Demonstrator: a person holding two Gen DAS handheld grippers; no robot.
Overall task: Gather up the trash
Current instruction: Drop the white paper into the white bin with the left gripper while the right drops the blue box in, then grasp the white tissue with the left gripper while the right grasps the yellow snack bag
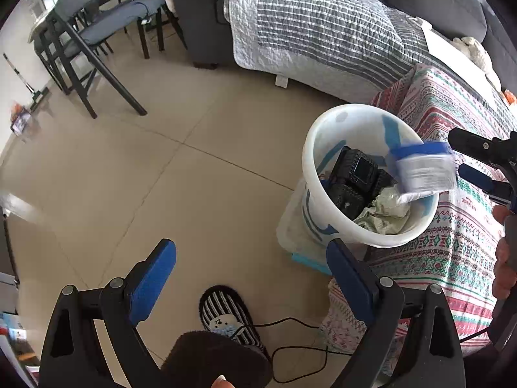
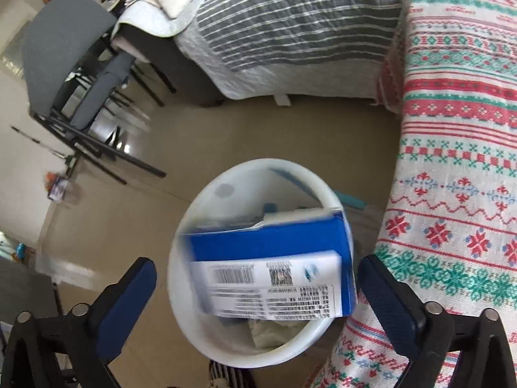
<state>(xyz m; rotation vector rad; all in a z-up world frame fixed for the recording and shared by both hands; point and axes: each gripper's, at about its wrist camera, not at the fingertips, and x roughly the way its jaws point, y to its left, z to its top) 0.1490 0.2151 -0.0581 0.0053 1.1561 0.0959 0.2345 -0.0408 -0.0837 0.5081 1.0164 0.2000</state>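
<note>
Two views, left first. Left gripper [image 1: 250, 283] has its jaws wide apart and holds nothing, hanging over the floor beside the bin [image 1: 326, 174]. The bin stands on the floor against the blanket [image 1: 452, 242], already holding black blocks and crumpled paper. A blue-and-white box [image 1: 421, 168] sits blurred at the bin's near rim, with my right gripper [image 1: 468, 158] just beside it, jaws parted. The box looks released; if it catches the rim it could tip outward onto the blanket or floor.

From the right wrist, my right gripper [image 2: 257, 287] frames the bin [image 2: 194, 329] with jaws spread and nothing pinched. The box [image 2: 274, 271] is over the opening, smeared by motion, its right edge close to the rim. Being wide, it may bridge the rim or lodge on the trash rather than drop in. A jaw nudging the light bin could shift it.
</note>
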